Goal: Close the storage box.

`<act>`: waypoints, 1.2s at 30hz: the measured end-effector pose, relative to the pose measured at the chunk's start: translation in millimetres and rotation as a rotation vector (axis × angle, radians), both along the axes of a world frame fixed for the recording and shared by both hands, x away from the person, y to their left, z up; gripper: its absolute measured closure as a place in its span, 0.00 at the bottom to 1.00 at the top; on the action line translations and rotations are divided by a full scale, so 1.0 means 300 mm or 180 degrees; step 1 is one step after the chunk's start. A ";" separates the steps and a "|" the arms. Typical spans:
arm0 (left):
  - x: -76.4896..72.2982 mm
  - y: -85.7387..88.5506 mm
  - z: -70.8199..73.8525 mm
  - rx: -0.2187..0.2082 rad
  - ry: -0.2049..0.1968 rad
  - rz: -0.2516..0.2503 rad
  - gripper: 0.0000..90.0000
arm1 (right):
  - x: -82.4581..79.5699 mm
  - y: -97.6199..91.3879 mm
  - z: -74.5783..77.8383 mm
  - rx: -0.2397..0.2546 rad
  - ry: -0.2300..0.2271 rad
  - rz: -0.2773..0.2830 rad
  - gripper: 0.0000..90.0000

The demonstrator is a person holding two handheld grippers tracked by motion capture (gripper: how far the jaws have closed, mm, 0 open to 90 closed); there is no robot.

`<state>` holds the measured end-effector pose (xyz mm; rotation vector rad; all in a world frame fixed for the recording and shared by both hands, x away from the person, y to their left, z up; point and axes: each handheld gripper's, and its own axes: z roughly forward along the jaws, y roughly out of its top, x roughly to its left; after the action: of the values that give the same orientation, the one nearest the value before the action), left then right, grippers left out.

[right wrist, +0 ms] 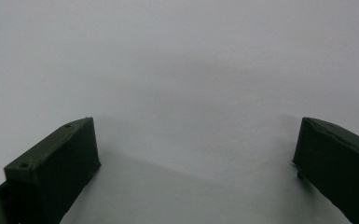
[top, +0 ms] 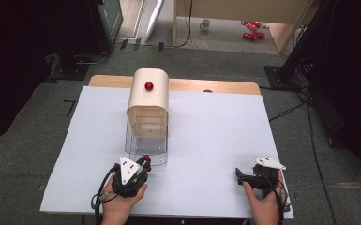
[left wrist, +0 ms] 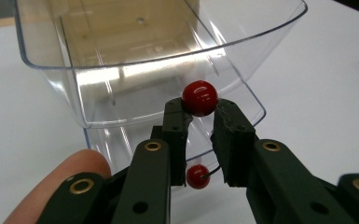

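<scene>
A cream box (top: 148, 104) with a red knob (top: 148, 86) on its rounded top stands at the middle back of the table. A clear plastic drawer (top: 146, 143) sticks out of its front towards me. My left gripper (top: 145, 162) is at the drawer's near end, shut on the drawer's small red knob (top: 146, 158). In the left gripper view the jaw tips pinch this red knob (left wrist: 199, 97) in front of the clear drawer (left wrist: 121, 70), which holds nothing. My right gripper (top: 238, 175) rests low at the front right, open over bare white surface (right wrist: 191, 93).
A white sheet (top: 215, 131) covers the table, with a wooden edge (top: 225, 86) showing at the back. A fingertip (left wrist: 70, 172) lies beside the left jaws. On the floor beyond stand a mug (top: 205, 24) and red cans (top: 251, 29).
</scene>
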<state>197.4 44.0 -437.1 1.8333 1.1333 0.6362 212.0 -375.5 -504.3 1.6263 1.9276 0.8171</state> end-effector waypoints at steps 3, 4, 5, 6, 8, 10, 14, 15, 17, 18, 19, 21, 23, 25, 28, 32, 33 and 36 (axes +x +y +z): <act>0.005 0.011 0.031 -0.0039 -0.0026 -0.0011 0.85 | 0.000 0.000 0.000 -0.0002 0.0000 0.0000 0.00; 0.009 0.014 0.041 -0.0047 -0.0022 -0.0014 0.85 | 0.000 0.000 0.000 -0.0002 -0.0001 0.0000 0.00; 0.014 0.017 0.049 -0.0054 -0.0017 -0.0015 0.85 | 0.000 0.000 0.000 -0.0002 -0.0001 0.0000 0.00; 0.022 0.020 0.058 -0.0053 0.0006 -0.0035 0.85 | 0.000 0.000 0.000 -0.0002 0.0000 0.0000 0.00; 0.040 0.027 0.074 -0.0092 0.0049 -0.0060 0.85 | 0.000 0.000 0.000 -0.0002 0.0000 0.0000 0.00; 0.052 0.028 0.086 -0.0122 0.0063 -0.0078 0.85 | 0.000 0.000 0.000 -0.0002 -0.0001 0.0000 0.00; 0.082 0.021 0.108 -0.0082 0.0042 -0.0058 0.85 | 0.000 0.000 0.000 -0.0003 -0.0001 0.0001 0.00; 0.093 0.020 0.109 -0.0088 0.0049 -0.0052 0.85 | 0.000 0.000 0.000 -0.0002 -0.0001 0.0000 0.00; 0.117 0.016 0.109 -0.0084 0.0072 -0.0046 0.85 | 0.000 0.000 0.000 -0.0003 -0.0002 0.0001 0.00; 0.129 0.014 0.108 -0.0086 0.0085 -0.0046 0.86 | 0.000 0.000 0.000 -0.0004 -0.0002 0.0003 0.00; 0.140 0.011 0.107 -0.0080 0.0093 -0.0045 0.86 | 0.000 0.000 0.000 -0.0003 -0.0002 0.0001 0.00; 0.163 0.007 0.107 -0.0083 0.0098 -0.0025 0.86 | 0.000 0.000 0.000 -0.0003 -0.0002 0.0001 0.00; 0.187 0.004 0.110 -0.0088 0.0107 -0.0010 0.86 | 0.000 0.000 0.000 -0.0003 -0.0002 0.0002 0.00; 0.211 0.001 0.109 -0.0091 0.0108 0.0003 0.86 | 0.000 0.000 0.000 0.0000 -0.0001 -0.0001 0.00; 0.240 -0.004 0.109 -0.0096 0.0109 0.0018 0.86 | 0.000 0.000 0.000 0.0001 -0.0001 -0.0002 0.00; 0.271 -0.009 0.108 -0.0127 0.0124 0.0047 0.86 | 0.000 0.000 0.000 -0.0002 -0.0002 -0.0001 0.00; 0.281 -0.011 0.107 -0.0132 0.0131 0.0053 0.86 | 0.000 0.000 0.000 -0.0002 -0.0002 0.0000 0.00; 0.298 -0.017 0.106 -0.0118 0.0132 0.0068 0.86 | 0.000 0.000 0.000 -0.0005 -0.0003 0.0003 0.00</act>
<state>286.7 39.0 -405.2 1.8124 1.1857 0.5880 211.9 -375.6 -504.4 1.6239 1.9279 0.8166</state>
